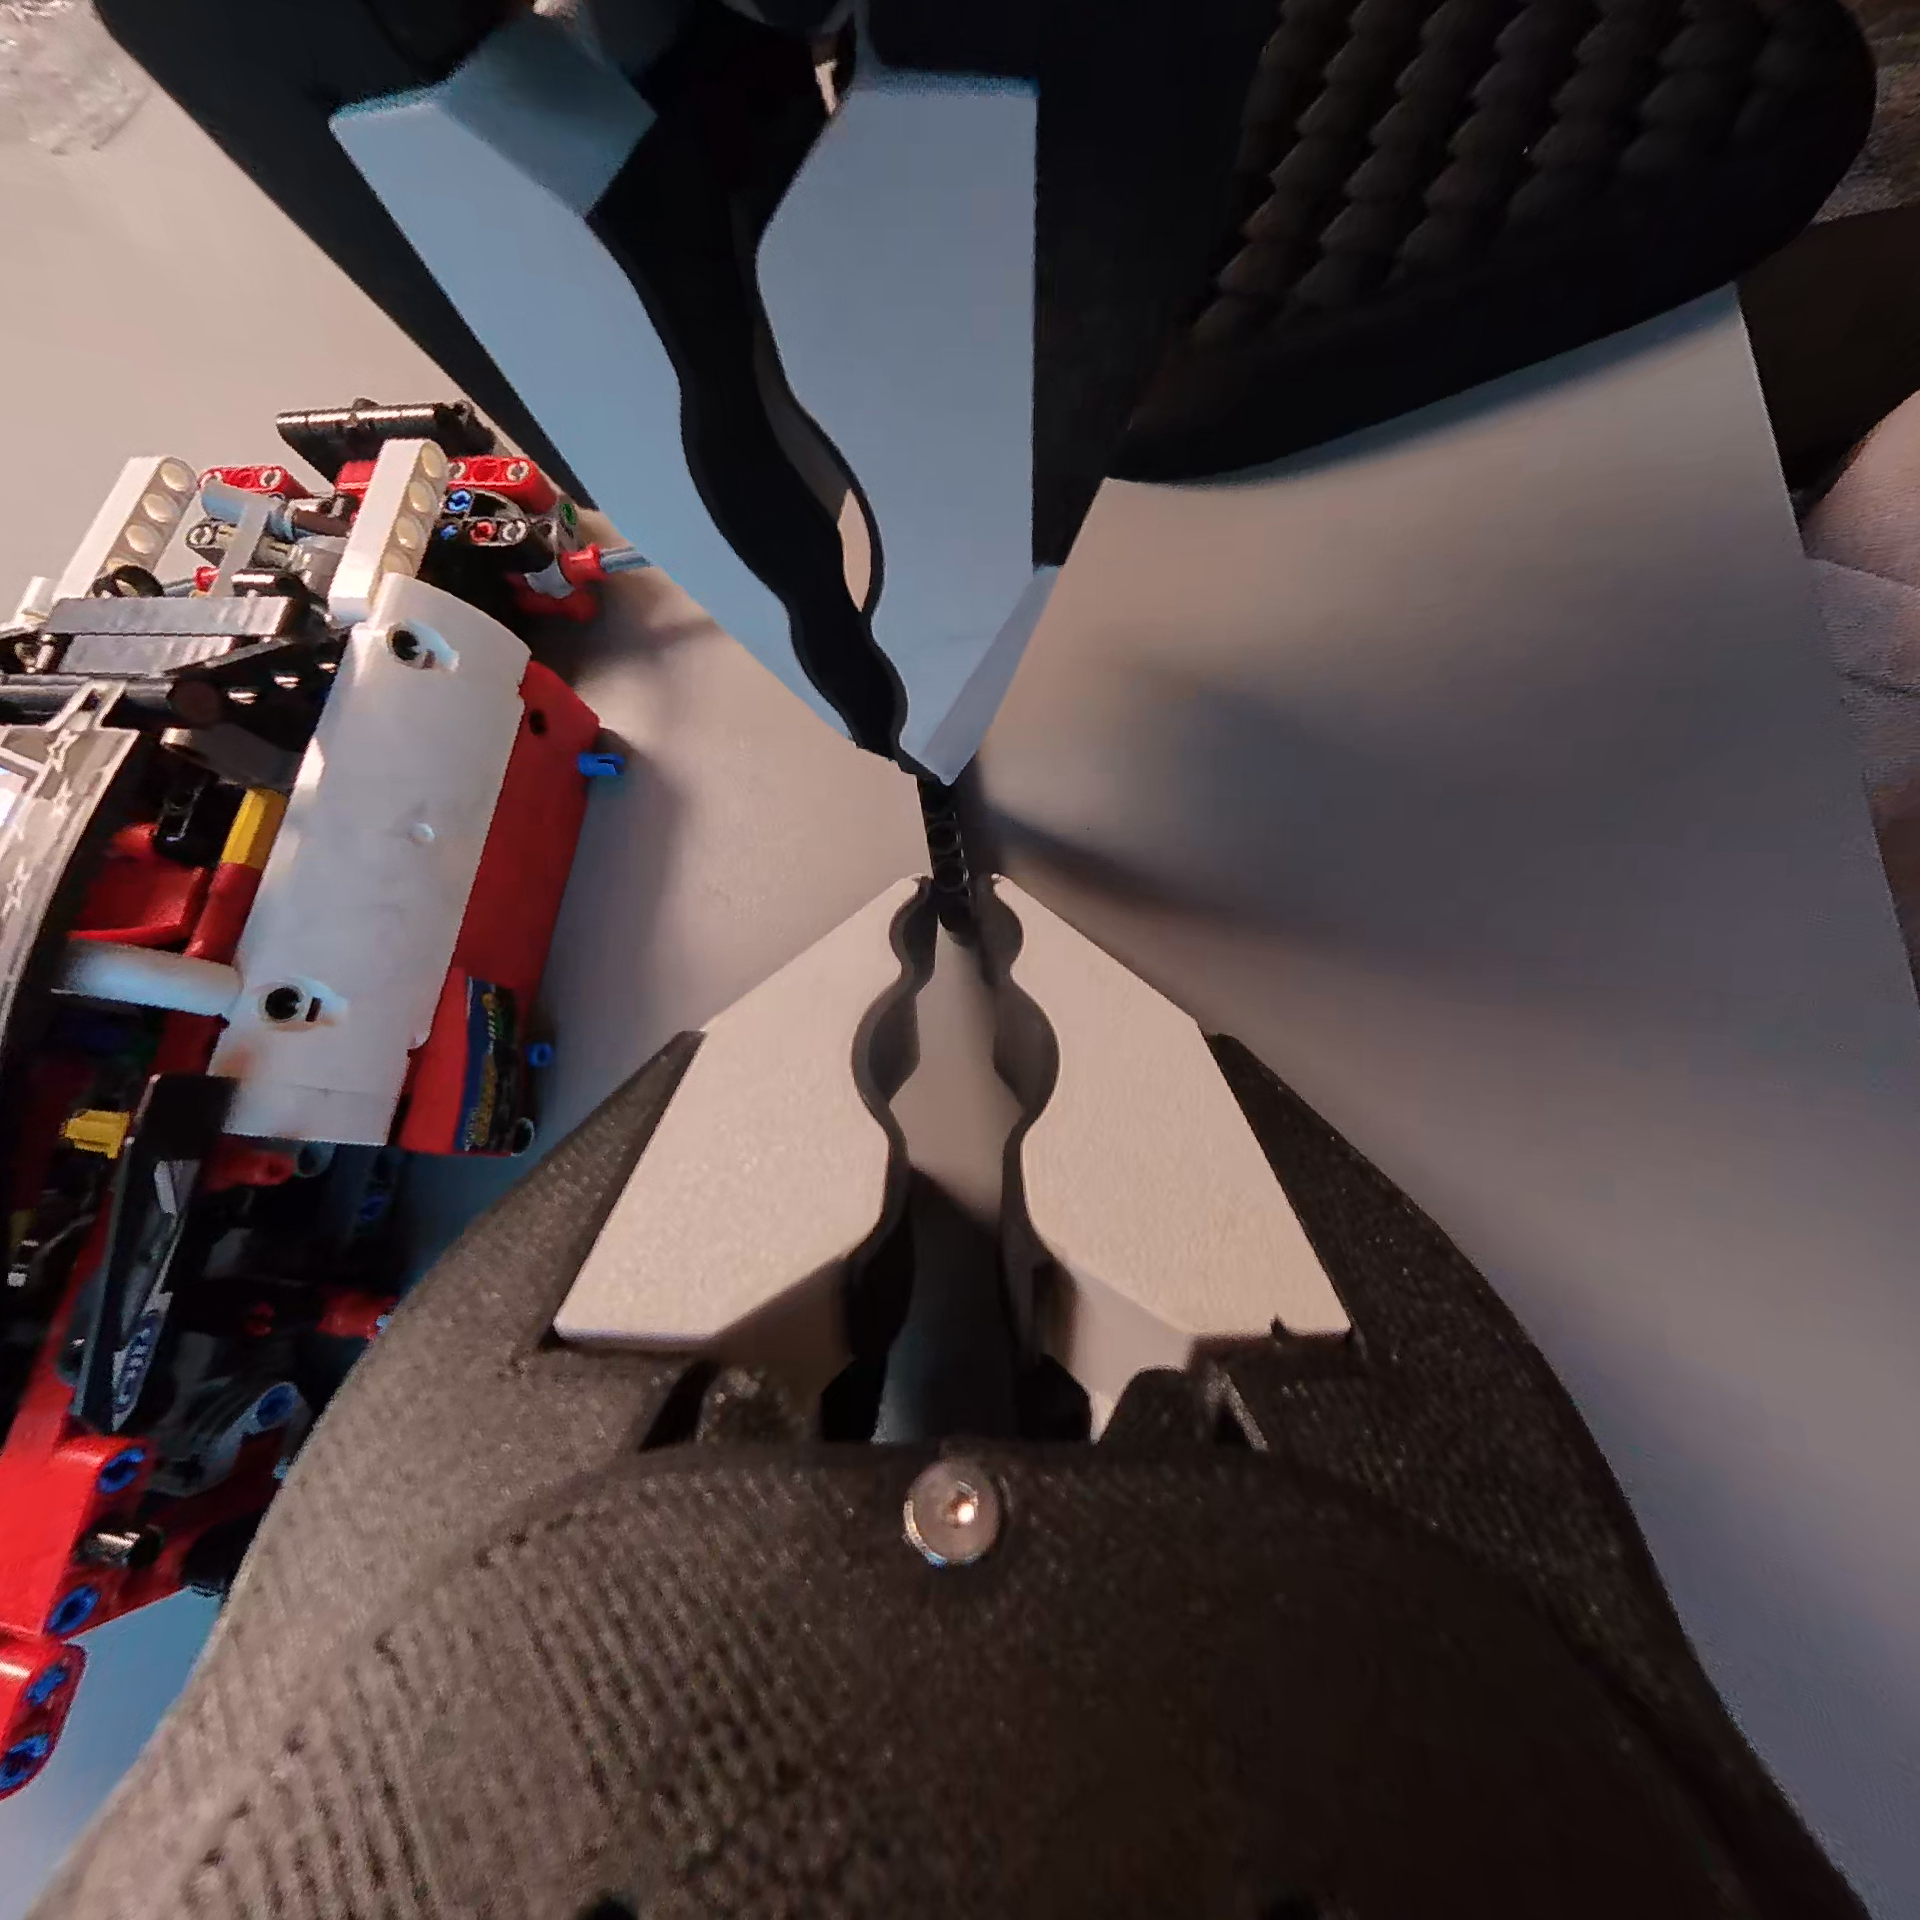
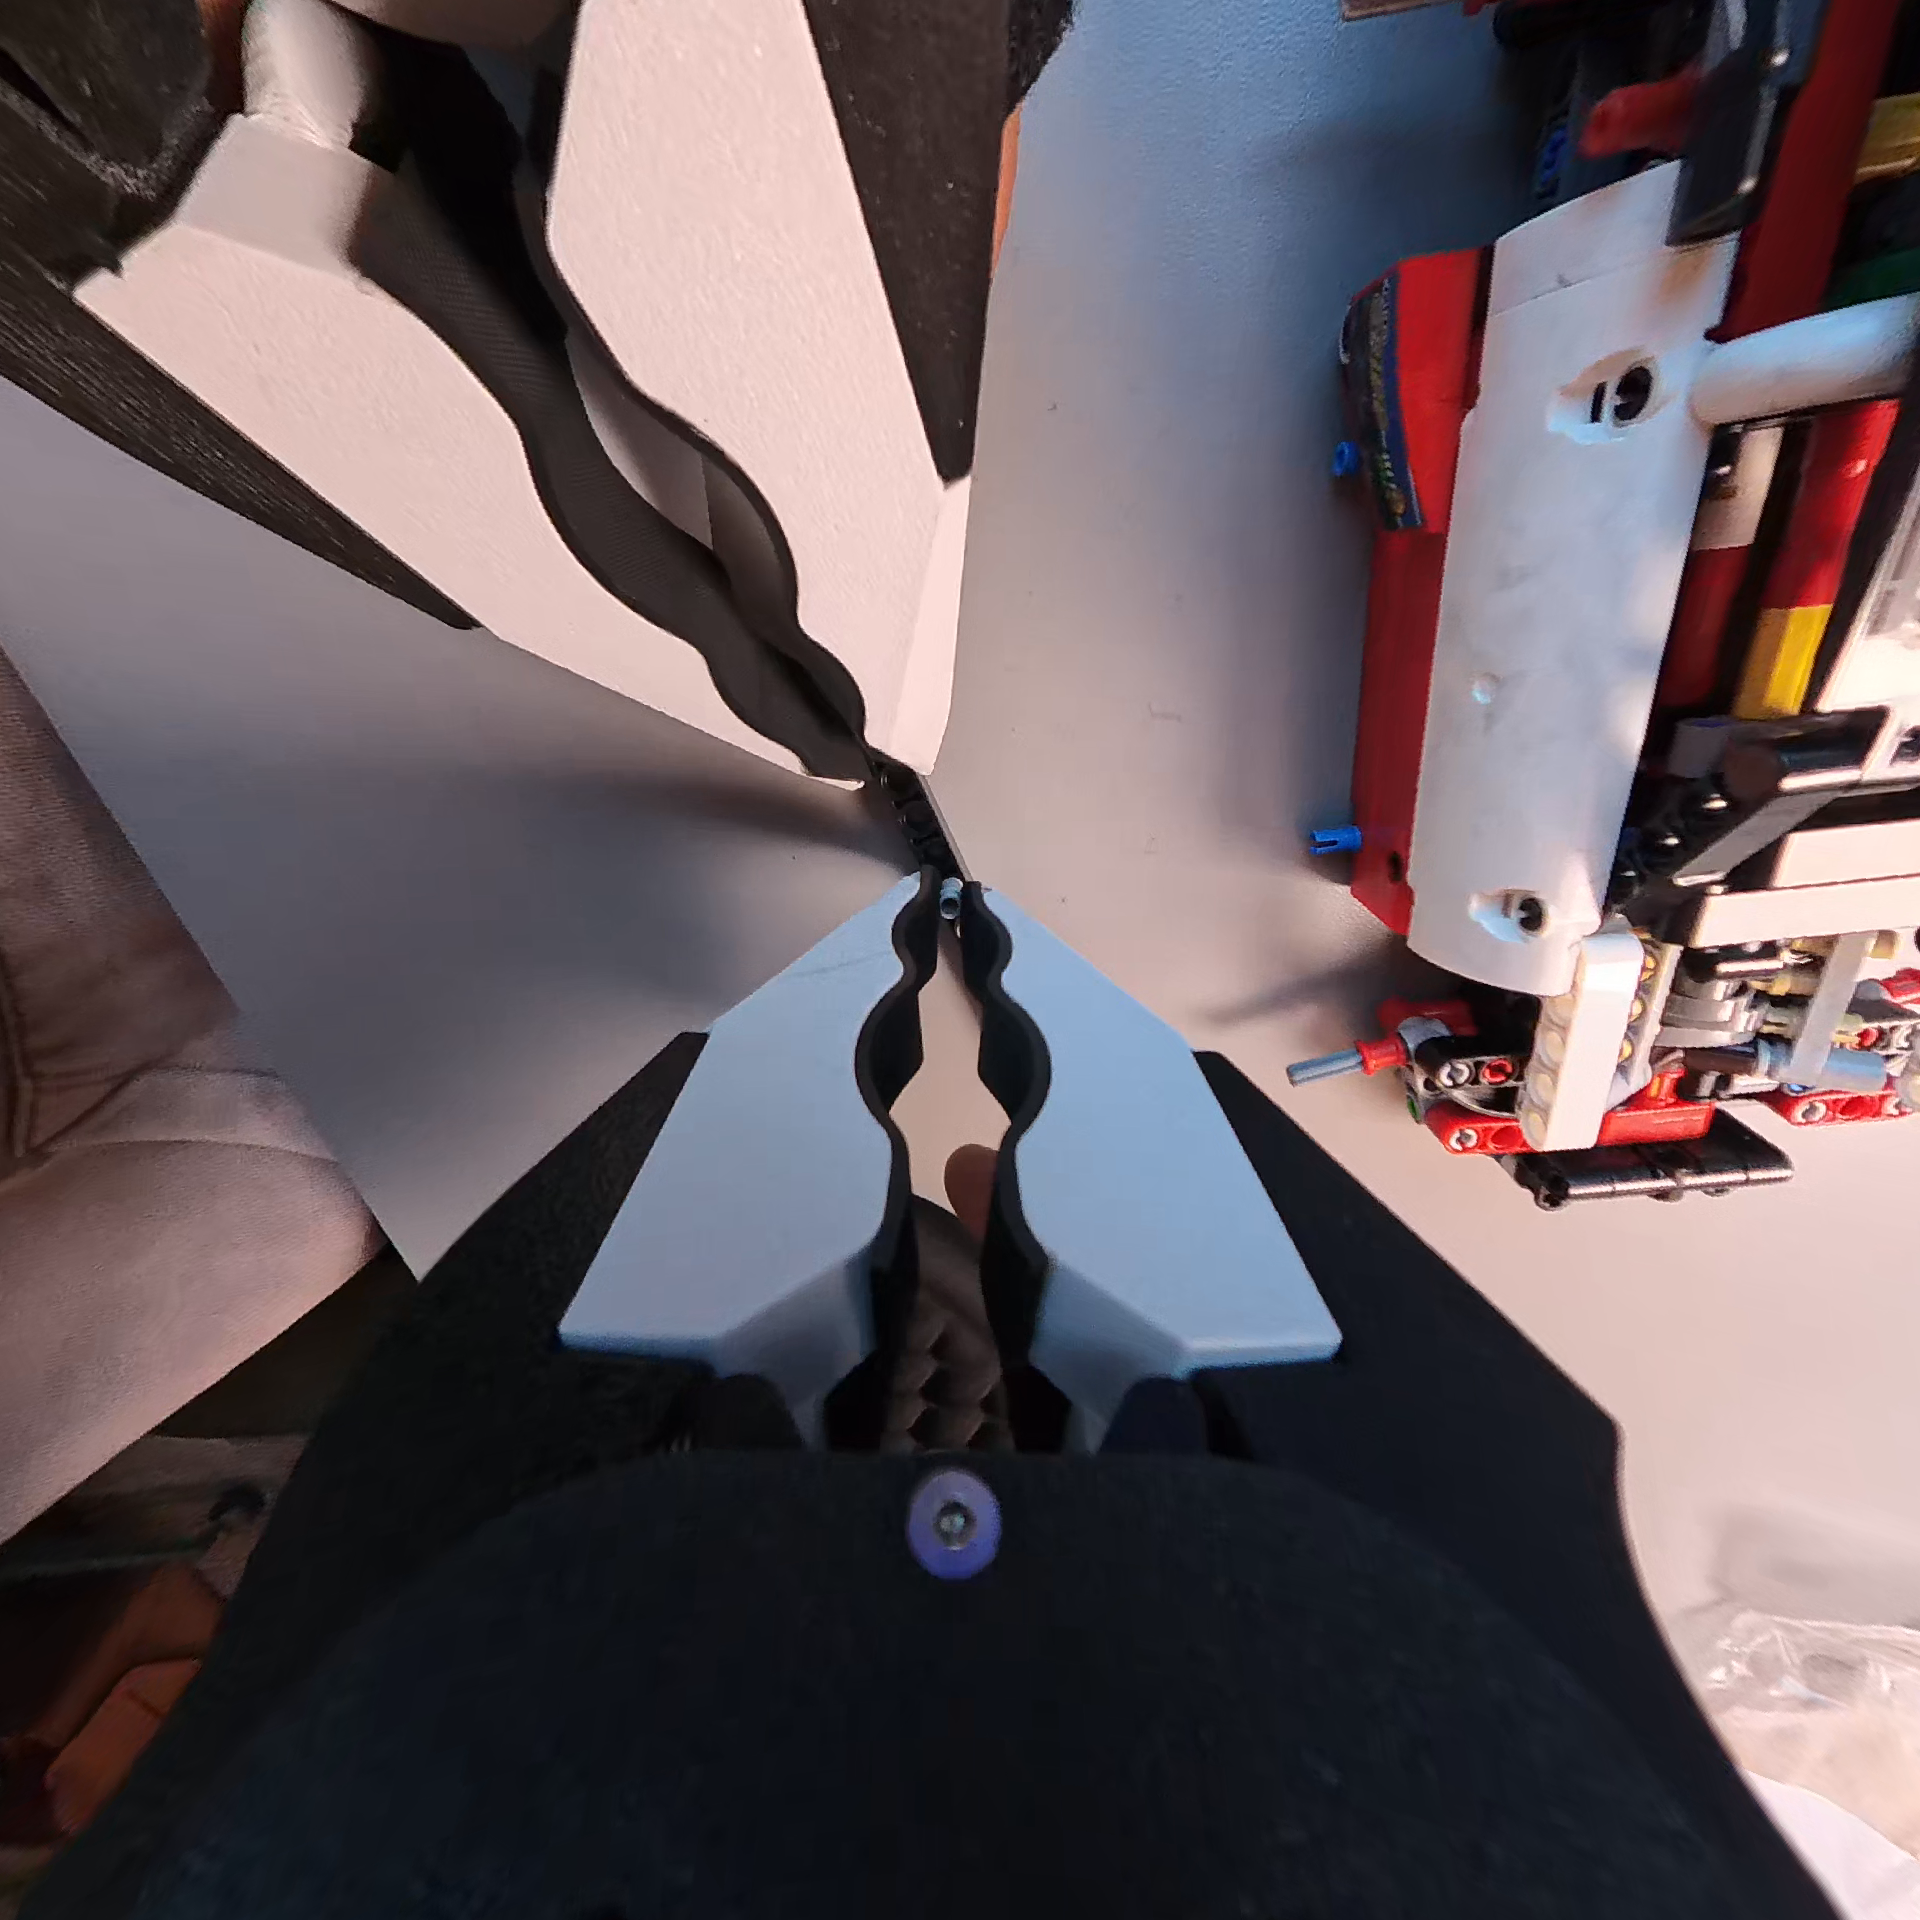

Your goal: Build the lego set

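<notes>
My left gripper [image 1: 954, 891] is shut on one end of a short black holed Lego beam [image 1: 945, 831] and holds it above the grey table [image 1: 1403, 831]. My right gripper [image 2: 948, 894] is shut on a small blue-grey pin [image 2: 949, 898] and holds it against the beam's other end [image 2: 912, 826]. The two grippers meet tip to tip; each shows at the top of the other's view, the right one [image 1: 914, 764] and the left one [image 2: 883, 774]. The part-built red and white Lego vehicle [image 1: 384, 831] lies on the table beside them, also at the right of the right wrist view [image 2: 1558, 644].
A clear plastic bag [image 2: 1808, 1683] lies on the table at the lower right, also in the left wrist view's top left corner [image 1: 62, 83]. A person's grey-clothed body [image 2: 114, 1039] is at the table's edge. Blue pins [image 2: 1333, 840] stick out of the vehicle's side. My two grippers' fingertips are within a few centimetres of each other.
</notes>
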Demonstrator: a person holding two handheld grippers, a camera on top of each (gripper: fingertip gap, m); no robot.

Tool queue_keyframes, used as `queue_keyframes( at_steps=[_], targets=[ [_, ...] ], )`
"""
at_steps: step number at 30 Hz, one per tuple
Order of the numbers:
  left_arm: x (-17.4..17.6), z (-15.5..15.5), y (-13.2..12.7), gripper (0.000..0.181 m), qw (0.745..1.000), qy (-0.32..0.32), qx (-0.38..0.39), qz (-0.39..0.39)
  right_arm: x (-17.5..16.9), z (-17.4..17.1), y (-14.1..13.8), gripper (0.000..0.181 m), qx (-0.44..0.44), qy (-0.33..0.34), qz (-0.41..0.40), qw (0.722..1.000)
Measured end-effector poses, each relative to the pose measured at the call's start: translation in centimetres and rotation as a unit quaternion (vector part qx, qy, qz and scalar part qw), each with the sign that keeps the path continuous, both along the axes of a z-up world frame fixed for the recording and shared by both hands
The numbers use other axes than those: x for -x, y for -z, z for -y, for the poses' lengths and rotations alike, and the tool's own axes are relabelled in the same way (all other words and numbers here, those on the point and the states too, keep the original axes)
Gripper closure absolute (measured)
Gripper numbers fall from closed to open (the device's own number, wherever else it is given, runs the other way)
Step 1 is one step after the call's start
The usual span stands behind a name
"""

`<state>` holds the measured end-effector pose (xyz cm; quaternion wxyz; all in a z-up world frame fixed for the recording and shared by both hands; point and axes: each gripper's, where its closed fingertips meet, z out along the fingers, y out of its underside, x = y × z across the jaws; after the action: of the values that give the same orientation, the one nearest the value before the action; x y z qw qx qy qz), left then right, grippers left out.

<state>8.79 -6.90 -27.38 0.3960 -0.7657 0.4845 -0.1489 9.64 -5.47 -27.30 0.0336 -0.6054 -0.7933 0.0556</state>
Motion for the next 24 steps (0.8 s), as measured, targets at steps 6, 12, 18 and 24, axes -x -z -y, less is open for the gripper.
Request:
queue_keyframes(
  at_steps=[6, 12, 18, 24],
  targets=[
    [0.0, 0.0, 0.0, 0.176, 1.0, 0.001, -0.005, -0.004, 0.1, 0.0, 0.2, 0.181, -0.014, -0.028, -0.003, 0.999],
    [0.0, 0.0, 0.1, 0.176, 1.0, 0.001, -0.011, -0.007, 0.6, 0.7, 0.5, 0.181, 0.008, -0.036, -0.03, 0.999],
    [0.1, -0.1, 0.1, 0.176, 1.0, -0.006, -0.007, -0.001, 1.2, -1.2, -1.2, 0.181, 0.024, 0.03, -0.133, 0.99],
    [0.1, -0.1, 0.1, 0.176, 1.0, -0.009, -0.006, 0.0, -1.8, -5.7, -8.5, 0.177, 0.009, 0.155, -0.285, 0.946]
  ],
)
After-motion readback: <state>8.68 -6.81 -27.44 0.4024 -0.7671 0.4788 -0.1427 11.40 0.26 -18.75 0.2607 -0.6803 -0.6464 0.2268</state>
